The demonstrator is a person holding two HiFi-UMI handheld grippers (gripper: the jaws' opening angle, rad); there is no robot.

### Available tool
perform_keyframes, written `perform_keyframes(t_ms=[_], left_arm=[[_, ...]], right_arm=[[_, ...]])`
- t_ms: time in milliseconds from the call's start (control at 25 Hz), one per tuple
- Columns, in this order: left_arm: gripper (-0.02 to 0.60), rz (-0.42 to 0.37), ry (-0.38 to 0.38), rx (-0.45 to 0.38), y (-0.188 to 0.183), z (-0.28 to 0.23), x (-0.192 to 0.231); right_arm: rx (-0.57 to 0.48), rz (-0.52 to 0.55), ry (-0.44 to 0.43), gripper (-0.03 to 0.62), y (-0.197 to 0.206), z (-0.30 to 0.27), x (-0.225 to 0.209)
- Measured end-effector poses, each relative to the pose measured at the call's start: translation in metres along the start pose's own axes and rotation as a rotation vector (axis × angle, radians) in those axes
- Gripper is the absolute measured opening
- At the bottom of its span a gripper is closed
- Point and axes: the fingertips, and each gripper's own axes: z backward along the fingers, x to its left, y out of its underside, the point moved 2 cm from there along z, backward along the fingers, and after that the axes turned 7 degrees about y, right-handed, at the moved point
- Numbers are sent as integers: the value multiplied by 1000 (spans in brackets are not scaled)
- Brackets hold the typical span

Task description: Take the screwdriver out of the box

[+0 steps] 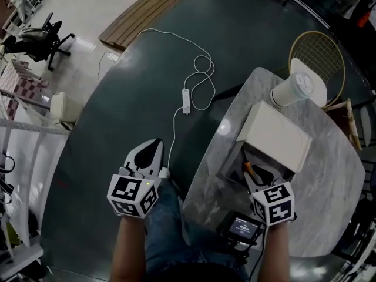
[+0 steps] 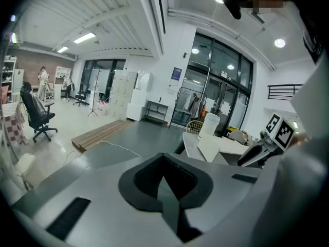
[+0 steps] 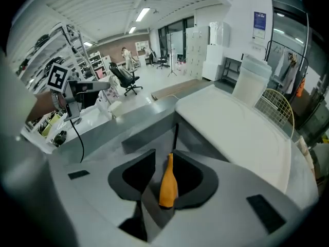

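I see the orange-handled, black-shafted screwdriver lying in the open grey box, at 7 o'clock from its white lid. My right tool stands released, with the handle between its parted jaws. My left tool is clenched and empty.

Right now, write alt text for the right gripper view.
Open jaws of the right gripper straddle the orange handle of a screwdriver, its dark shaft pointing into an open box. The white lid lies open at right, a white container beyond.

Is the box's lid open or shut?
Open: the white lid lies folded back from the box, exposing the orange-handled screwdriver inside.
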Motion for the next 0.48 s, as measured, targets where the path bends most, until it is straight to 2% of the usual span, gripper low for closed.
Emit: perform_keyframes(t_ms=[480], left_arm=[[11,56,-44,58,39,7,23]], right_arm=[[167,-21,31,106,21,-42,-13]])
